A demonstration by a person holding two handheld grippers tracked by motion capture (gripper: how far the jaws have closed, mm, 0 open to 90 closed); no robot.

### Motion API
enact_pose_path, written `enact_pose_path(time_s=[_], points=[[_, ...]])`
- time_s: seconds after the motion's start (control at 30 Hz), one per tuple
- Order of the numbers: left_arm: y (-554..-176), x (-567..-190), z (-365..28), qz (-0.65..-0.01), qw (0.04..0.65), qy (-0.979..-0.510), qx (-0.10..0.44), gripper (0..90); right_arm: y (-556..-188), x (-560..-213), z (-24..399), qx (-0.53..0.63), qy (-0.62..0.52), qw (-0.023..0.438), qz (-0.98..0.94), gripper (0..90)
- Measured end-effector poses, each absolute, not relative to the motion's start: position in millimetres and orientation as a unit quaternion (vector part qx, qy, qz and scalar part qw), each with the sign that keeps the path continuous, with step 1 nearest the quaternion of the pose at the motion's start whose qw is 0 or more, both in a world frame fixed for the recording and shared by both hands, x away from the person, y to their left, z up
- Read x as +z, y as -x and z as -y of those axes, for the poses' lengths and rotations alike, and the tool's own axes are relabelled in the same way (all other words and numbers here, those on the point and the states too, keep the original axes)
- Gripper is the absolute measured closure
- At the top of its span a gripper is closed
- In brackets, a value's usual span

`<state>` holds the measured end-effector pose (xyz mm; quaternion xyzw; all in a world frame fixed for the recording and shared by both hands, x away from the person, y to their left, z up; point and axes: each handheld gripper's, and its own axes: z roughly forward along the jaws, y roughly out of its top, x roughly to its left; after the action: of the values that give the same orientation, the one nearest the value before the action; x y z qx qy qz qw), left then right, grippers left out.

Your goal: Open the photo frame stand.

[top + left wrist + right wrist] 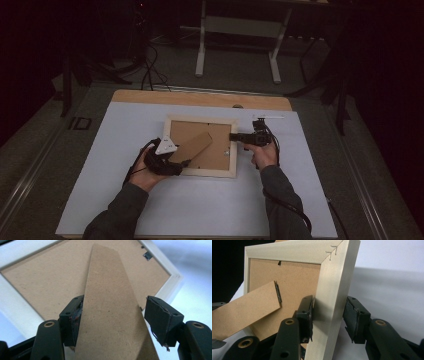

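Presently: my right gripper (328, 317) has its jaws pressed on the side rail of the picture frame (201, 145). My left gripper (112, 315) straddles the cardboard stand (110, 305), one pad touching, the other apart; no clamp. The frame lies back-up on the white table (150, 205), backing board (294, 280) seated, stand half lifted. Containers: none in sight.

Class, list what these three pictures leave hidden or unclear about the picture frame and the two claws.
- Front of the picture frame: high view, it lies face down on the table.
- Left claw: left gripper view, one pad touches the cardboard stand, the other stands apart; grip unclear.
- Right claw: right gripper view, the frame rail hides whether both pads press.
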<state>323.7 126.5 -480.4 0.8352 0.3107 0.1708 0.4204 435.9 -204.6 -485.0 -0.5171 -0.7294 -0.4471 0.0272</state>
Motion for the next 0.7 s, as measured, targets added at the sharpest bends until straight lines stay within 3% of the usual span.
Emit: enact_pose_path(time_s=[0.33, 0.7], points=[[-332, -479, -130, -0.328, 0.417, -0.835, 0.143, 39.1, -435, -485, 204, -0.448, 0.516, 0.024, 0.730, 60.2], [-348, -478, -138, -0.350, 0.431, -0.829, 0.067, 38.4, -435, -484, 204, -0.445, 0.516, 0.021, 0.732, 60.1]])
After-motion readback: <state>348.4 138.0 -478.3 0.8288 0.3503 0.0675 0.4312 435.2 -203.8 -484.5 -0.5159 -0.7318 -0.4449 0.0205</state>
